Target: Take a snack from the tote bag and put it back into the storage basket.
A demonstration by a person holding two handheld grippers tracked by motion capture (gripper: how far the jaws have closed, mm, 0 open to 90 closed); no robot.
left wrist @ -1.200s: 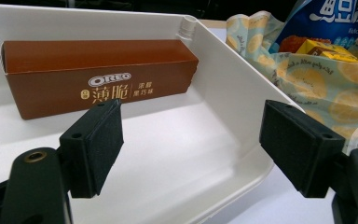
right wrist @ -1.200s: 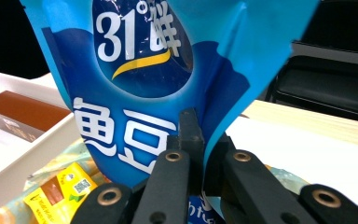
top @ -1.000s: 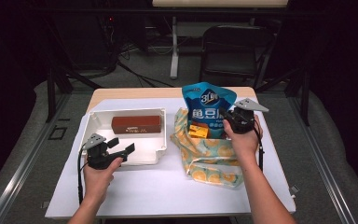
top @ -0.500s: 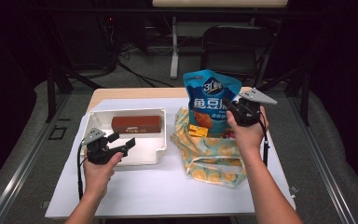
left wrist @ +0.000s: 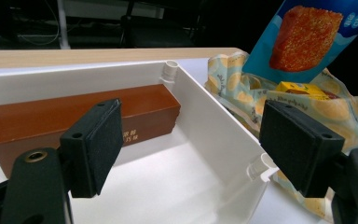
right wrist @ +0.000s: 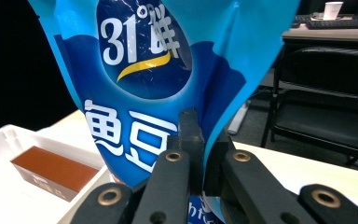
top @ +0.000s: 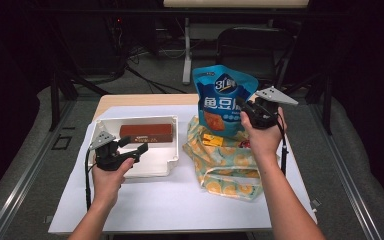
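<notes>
Snack bag up in the air, left side just idling

My right gripper [top: 246, 106] has its fingers [right wrist: 189, 135] pinched tight on the blue snack bag [top: 222, 97], which hangs upright, clear of the table, above the yellow-patterned cloth bag [top: 227, 162] lying toward the right edge. There's a small yellow box [left wrist: 301, 89] sitting in that cloth bag's mouth. My left gripper [top: 132, 147] hovers at the near edge of the white tray [top: 152, 167] on the left half of the table, fingers [left wrist: 95, 144] spread wide with nothing between them. A brown box [top: 146, 133] lies flat in the tray, along its far wall.
</notes>
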